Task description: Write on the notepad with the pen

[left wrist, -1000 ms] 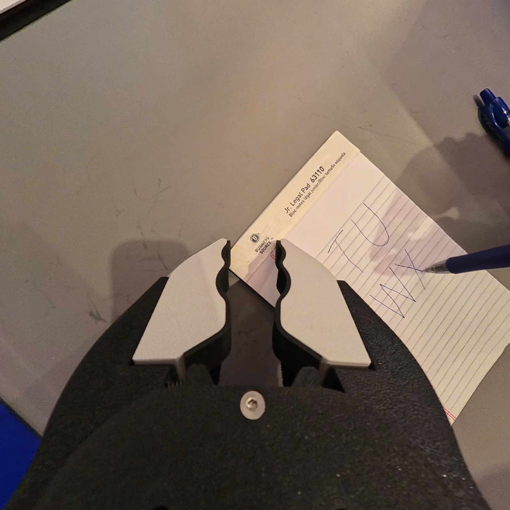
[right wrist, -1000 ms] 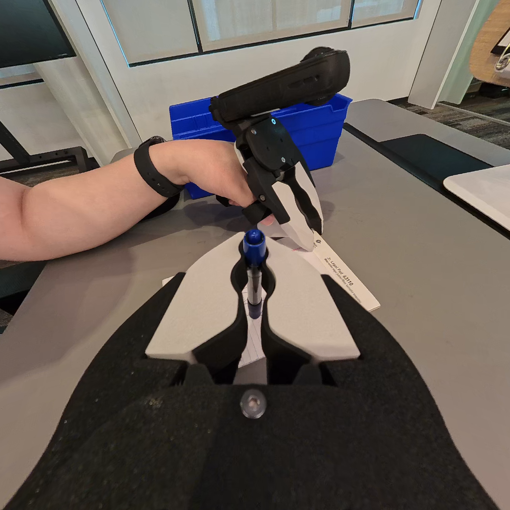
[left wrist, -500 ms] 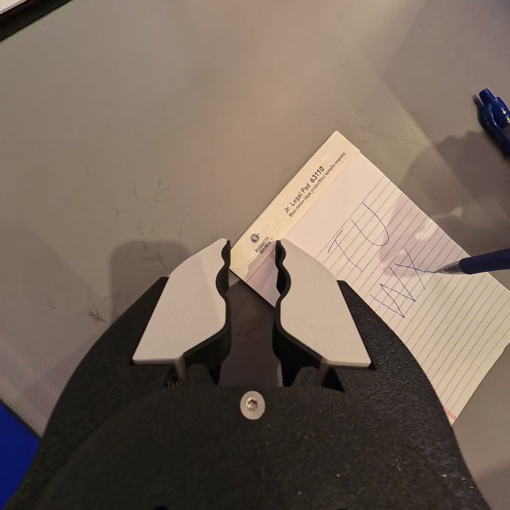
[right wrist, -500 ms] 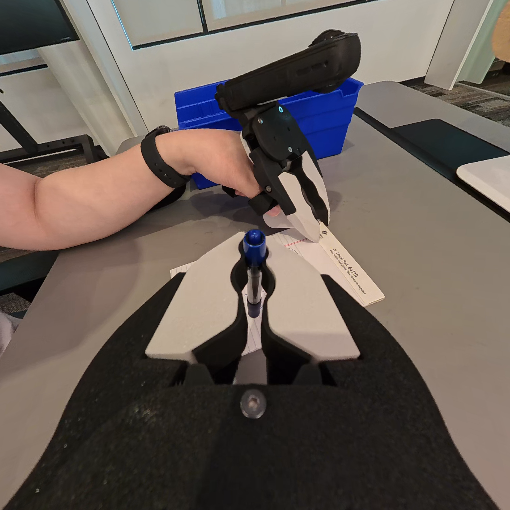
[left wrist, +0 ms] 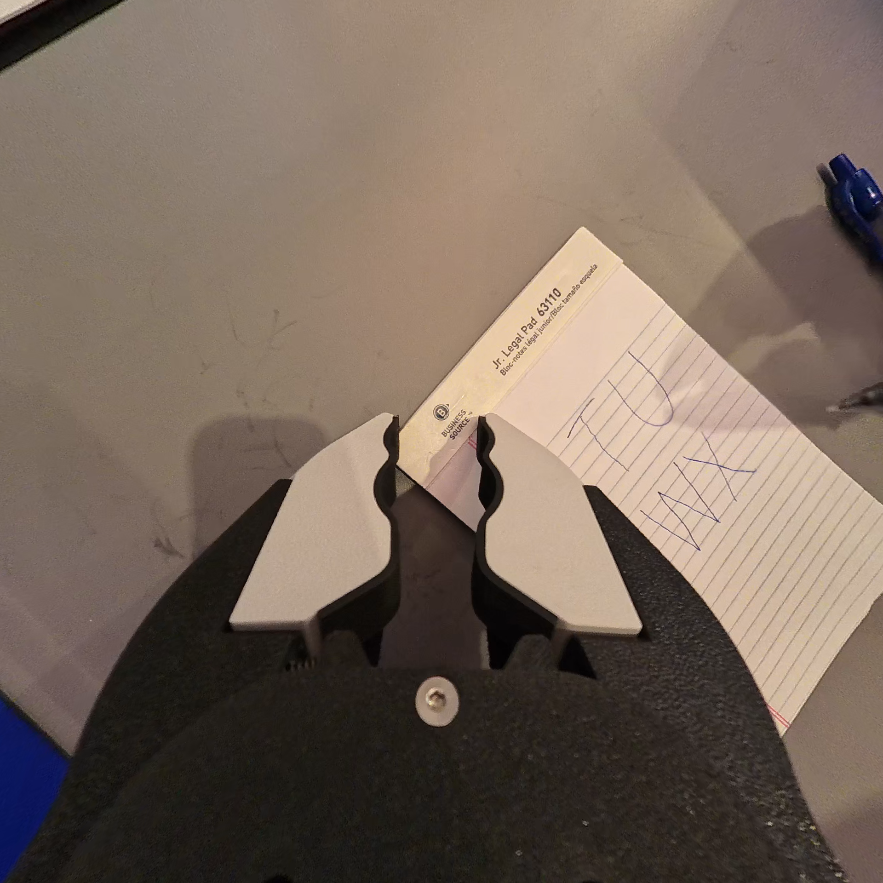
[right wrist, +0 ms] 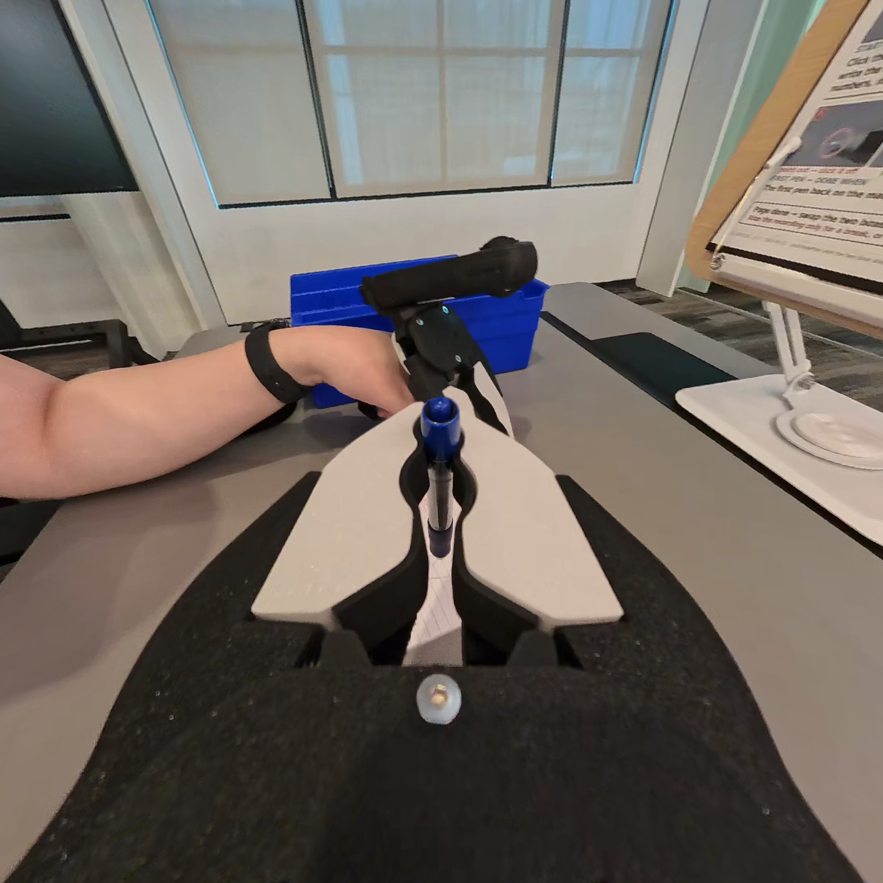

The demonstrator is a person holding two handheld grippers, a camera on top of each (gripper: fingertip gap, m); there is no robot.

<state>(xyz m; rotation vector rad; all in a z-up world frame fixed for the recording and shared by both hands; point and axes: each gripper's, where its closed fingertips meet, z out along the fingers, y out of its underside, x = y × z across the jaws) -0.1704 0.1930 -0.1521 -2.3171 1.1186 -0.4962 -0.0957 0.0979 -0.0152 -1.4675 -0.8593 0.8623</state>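
Writing fills two rows at the top of the pad (left wrist: pixel 707 549); most lines are blank. Right tool (right wrist: pixel 440 458) is clamped on the pen (right wrist: pixel 438 482), lifted off the page. Left tool (left wrist: pixel 437 425), fingers apart, pins the pad's corner on the bench (left wrist: pixel 239 215).

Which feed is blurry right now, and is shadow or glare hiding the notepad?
Left wrist view: the notepad is sharp, lit dim and warm, with soft shadow across its upper right and no glare; the pen tip at the right edge is motion-smeared. Right wrist view: brighter daylight, the pen fairly sharp, the edges blurred and wide-angle bent.
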